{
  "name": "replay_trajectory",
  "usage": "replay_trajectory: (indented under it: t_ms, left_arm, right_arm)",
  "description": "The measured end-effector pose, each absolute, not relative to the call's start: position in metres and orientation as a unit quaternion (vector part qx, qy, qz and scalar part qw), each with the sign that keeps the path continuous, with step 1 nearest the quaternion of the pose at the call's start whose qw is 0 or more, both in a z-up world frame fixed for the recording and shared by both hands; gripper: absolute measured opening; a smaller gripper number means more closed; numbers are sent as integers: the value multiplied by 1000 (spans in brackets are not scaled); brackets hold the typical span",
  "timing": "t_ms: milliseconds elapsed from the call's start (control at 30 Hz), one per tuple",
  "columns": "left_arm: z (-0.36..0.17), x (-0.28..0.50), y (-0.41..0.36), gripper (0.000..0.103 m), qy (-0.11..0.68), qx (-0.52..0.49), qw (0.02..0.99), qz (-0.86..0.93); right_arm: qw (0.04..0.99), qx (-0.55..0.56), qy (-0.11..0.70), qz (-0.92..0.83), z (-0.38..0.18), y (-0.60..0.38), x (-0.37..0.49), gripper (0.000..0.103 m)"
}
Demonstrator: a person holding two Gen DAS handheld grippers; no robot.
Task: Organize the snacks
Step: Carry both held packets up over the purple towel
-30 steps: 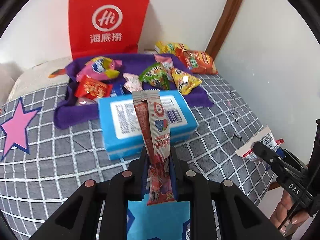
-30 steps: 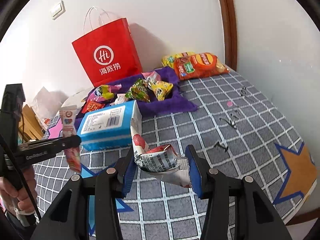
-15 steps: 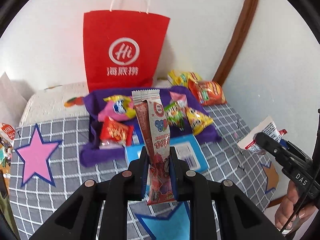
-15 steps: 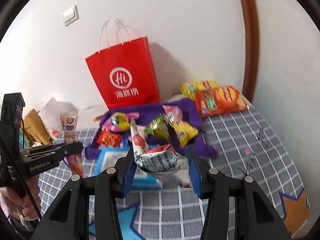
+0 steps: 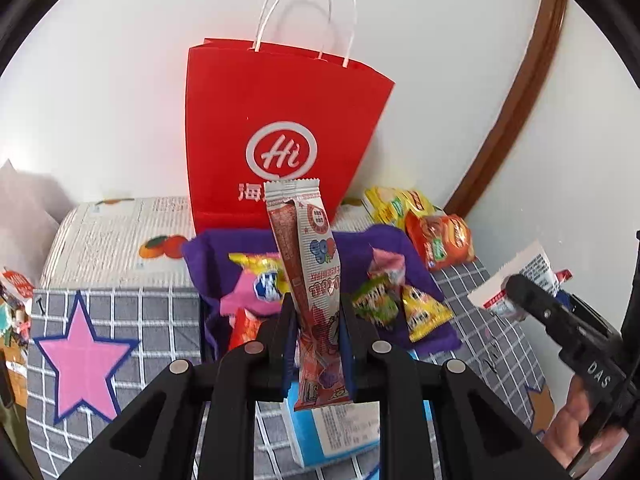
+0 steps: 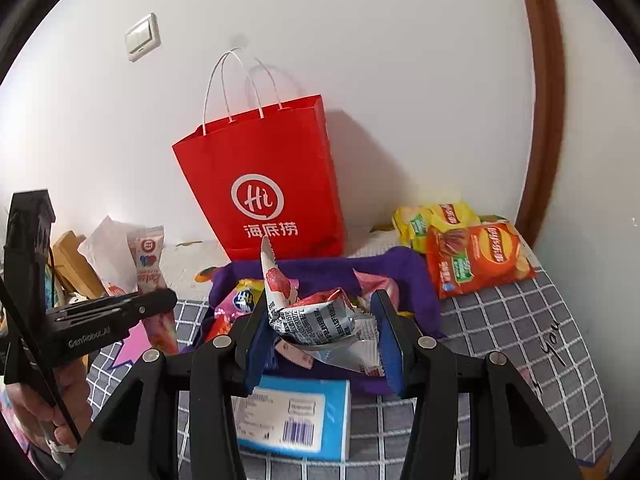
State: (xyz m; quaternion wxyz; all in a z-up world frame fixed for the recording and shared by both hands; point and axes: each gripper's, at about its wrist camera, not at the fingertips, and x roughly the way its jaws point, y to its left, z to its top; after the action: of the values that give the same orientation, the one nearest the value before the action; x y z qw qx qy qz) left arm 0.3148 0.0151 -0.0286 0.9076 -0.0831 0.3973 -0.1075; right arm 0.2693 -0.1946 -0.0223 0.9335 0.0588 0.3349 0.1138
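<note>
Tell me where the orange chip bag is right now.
In the right wrist view the orange chip bag lies at far right on the grid-pattern cover, overlapping the yellow chip bag, beside the purple tray.

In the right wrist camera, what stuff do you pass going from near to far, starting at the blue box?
blue box → purple tray holding small snacks → red paper bag → white wall
</note>
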Motion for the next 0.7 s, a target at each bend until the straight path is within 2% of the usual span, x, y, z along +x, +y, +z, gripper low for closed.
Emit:
replay_trajectory:
  t_ms: [233,700]
  left_arm:
    - [-33,346,9,18,398,-84,906,-118]
    - [-47,359,34,18,411,-101,901,-92]
  right_arm:
    - [927,58,352,117,-31,-187,299,48]
    - [921,47,358,144,-34,-165,355,48]
